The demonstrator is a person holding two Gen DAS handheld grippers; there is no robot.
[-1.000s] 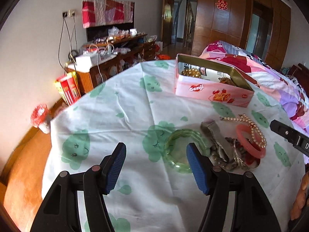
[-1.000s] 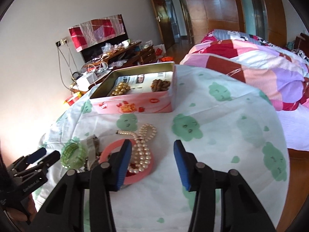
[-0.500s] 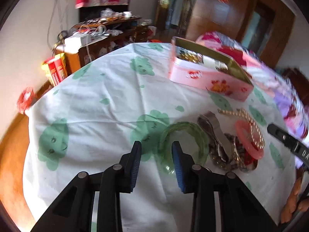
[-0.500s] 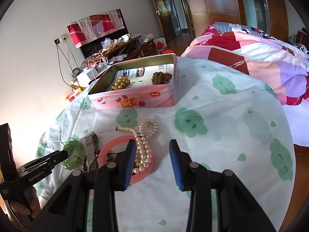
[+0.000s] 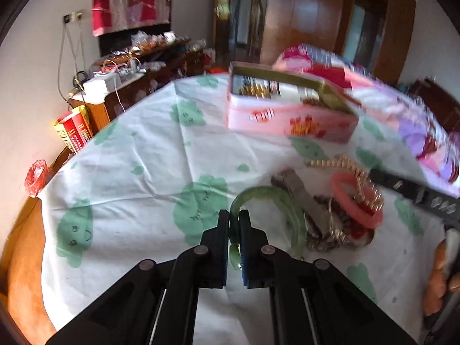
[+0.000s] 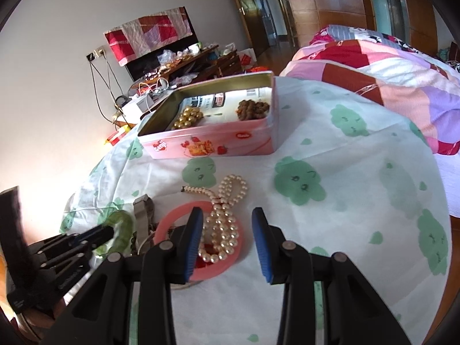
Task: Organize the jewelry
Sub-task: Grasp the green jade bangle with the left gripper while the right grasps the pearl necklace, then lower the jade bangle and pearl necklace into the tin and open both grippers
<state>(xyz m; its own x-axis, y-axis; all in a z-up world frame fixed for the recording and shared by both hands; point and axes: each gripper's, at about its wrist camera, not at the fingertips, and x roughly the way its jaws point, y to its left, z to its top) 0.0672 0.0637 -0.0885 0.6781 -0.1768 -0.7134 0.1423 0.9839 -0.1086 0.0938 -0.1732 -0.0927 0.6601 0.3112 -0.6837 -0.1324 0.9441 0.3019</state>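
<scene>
My left gripper (image 5: 234, 219) is shut on the near rim of a translucent green bangle (image 5: 287, 204), which lies on the table cloth. Right of it sits a heap with a metal watch band (image 5: 299, 189), a pink bangle (image 5: 356, 212) and a pearl necklace (image 5: 365, 181). In the right wrist view my right gripper (image 6: 227, 211) hangs partly open, its blue pads on either side of the pearl necklace (image 6: 230, 189) without touching it. The necklace rests across the pink bangle (image 6: 172, 218). The left gripper (image 6: 106, 233) and green bangle (image 6: 123, 227) show at the lower left.
An open pink tin (image 6: 218, 143) with gold beads (image 6: 188, 118) and brown beads (image 6: 253, 109) stands farther back on the white cloth with green clouds (image 6: 330, 158). A bed with a patchwork quilt (image 6: 388, 66) lies to the right. A cluttered wooden cabinet (image 5: 135, 72) stands along the wall.
The left gripper's jaws came together and closed on the green bangle's rim. The right gripper narrowed slightly over the pearl necklace and dipped a little closer to it.
</scene>
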